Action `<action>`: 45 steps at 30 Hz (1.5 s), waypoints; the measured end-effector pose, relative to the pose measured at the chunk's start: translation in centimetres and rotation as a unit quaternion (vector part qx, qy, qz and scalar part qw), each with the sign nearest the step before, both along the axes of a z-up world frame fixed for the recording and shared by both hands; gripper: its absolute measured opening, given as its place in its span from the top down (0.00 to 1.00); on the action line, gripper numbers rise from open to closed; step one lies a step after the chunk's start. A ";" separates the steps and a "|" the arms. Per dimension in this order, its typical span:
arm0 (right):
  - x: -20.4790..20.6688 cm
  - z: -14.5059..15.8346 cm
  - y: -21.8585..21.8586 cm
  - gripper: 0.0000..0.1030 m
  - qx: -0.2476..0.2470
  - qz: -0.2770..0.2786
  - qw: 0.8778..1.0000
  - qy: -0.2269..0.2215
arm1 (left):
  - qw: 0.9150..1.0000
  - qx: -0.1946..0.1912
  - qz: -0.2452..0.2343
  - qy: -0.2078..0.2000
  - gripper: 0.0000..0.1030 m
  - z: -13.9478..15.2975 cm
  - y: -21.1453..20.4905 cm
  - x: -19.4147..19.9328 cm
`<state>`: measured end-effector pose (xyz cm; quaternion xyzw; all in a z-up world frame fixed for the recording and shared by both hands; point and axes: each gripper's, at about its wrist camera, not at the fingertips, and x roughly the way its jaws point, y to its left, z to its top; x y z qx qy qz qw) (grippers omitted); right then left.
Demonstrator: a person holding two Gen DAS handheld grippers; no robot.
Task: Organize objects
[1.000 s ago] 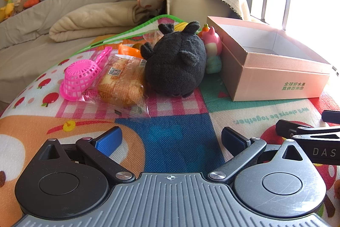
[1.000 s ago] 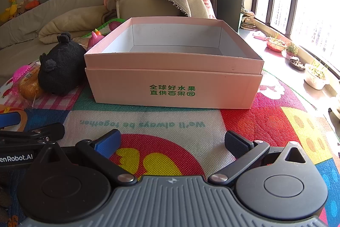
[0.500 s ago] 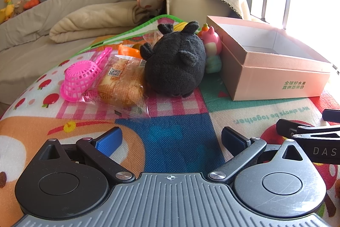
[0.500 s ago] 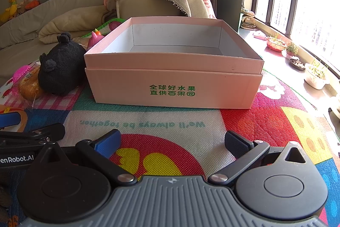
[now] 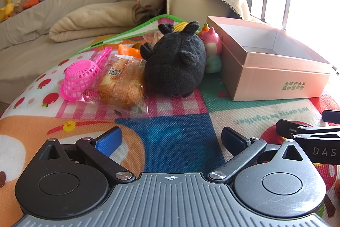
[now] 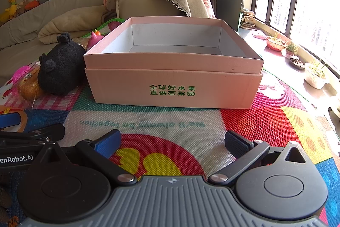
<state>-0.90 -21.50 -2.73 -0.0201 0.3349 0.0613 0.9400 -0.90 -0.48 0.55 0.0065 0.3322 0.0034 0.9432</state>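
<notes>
Left wrist view: nothing has moved; both hand-held grippers, left point(image 5: 171, 138) and right point(image 6: 172, 143), stay spread, empty; pink box point(image 6: 173, 86) unfilled.

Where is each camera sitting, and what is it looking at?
Left wrist: on the left hand-held gripper, low over the play mat, facing the black plush toy; open fingers show.
Right wrist: on the right hand-held gripper, facing the pink box; open fingers show.
Shared: plush, box, mat, each other's gripper.

Pink box point(image 6: 173, 86), black plush point(image 5: 176, 61), perhaps orange-wrapped snack point(image 5: 121, 82), multicoloured mat point(image 5: 174, 137)
</notes>
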 end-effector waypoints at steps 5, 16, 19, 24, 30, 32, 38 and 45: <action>0.6 0.4 0.0 0.00 -0.003 0.014 1.000 0.023 | 1.000 -0.009 -0.004 0.000 0.01 0.1 0.2 -0.1; 2.1 0.9 0.3 0.00 -0.014 0.033 0.997 0.069 | 0.997 -0.008 0.012 -0.070 0.01 3.4 5.7 -0.3; 2.1 0.8 0.3 0.00 -0.016 0.035 0.997 0.069 | 0.996 0.010 -0.007 -0.088 0.01 4.4 6.5 1.0; 1.9 0.8 0.2 0.00 -0.015 0.035 0.997 0.064 | 0.997 0.012 -0.031 -0.067 0.01 3.7 6.1 4.2; 1.6 0.8 0.0 0.00 -0.009 0.037 0.998 0.058 | 0.995 0.047 -0.051 -0.076 0.00 3.5 5.5 5.4; 1.4 0.7 -0.2 0.00 -0.006 0.041 0.998 0.056 | 0.993 0.058 -0.064 -0.076 0.01 3.5 5.6 5.0; 1.2 0.6 -0.4 0.00 -0.006 0.042 0.998 0.051 | 0.991 0.085 -0.095 -0.050 0.01 2.3 5.7 4.5; 1.3 0.7 -0.2 0.00 -0.007 0.044 0.998 0.054 | 0.988 0.104 -0.112 -0.024 0.14 0.7 3.5 6.8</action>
